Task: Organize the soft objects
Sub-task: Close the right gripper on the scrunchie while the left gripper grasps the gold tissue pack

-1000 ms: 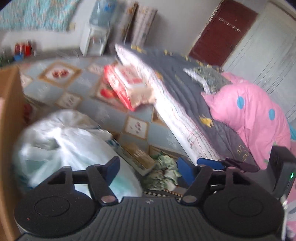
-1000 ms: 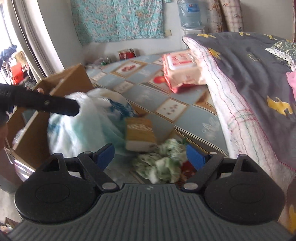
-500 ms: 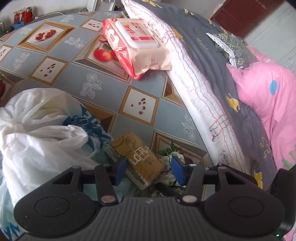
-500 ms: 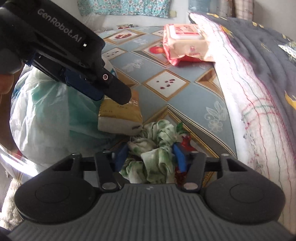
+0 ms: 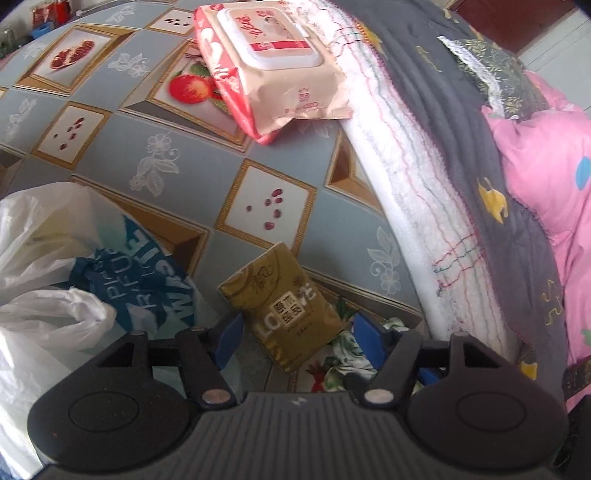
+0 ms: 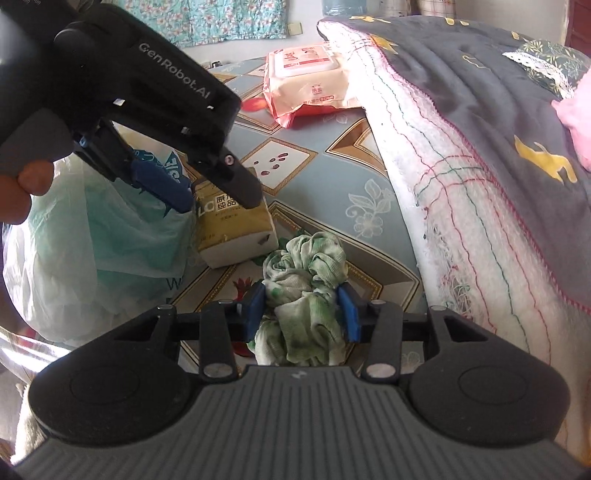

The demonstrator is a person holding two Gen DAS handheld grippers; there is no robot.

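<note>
A gold tissue pack (image 5: 284, 310) lies on the patterned table cover (image 5: 184, 155); it also shows in the right wrist view (image 6: 236, 236). My left gripper (image 5: 297, 338) is open, its blue pads either side of the pack's near end; it appears in the right wrist view (image 6: 218, 195) just above the pack. A crumpled green-and-white cloth (image 6: 306, 291) lies beside the pack; my right gripper (image 6: 301, 314) is shut on it. The cloth also shows in the left wrist view (image 5: 354, 354). A red-and-cream wet-wipes pack (image 5: 269, 59) lies further back.
White and blue plastic bags (image 5: 74, 280) bulge at the left, touching the tissue pack. A folded grey quilt with white fleece edge (image 5: 424, 184) and pink bedding (image 5: 546, 166) fill the right side. A patterned curtain (image 6: 207, 18) hangs on the far wall.
My left gripper came down to the gold tissue pack and its jaws widened around it. My right gripper moved onto the green cloth and closed on it.
</note>
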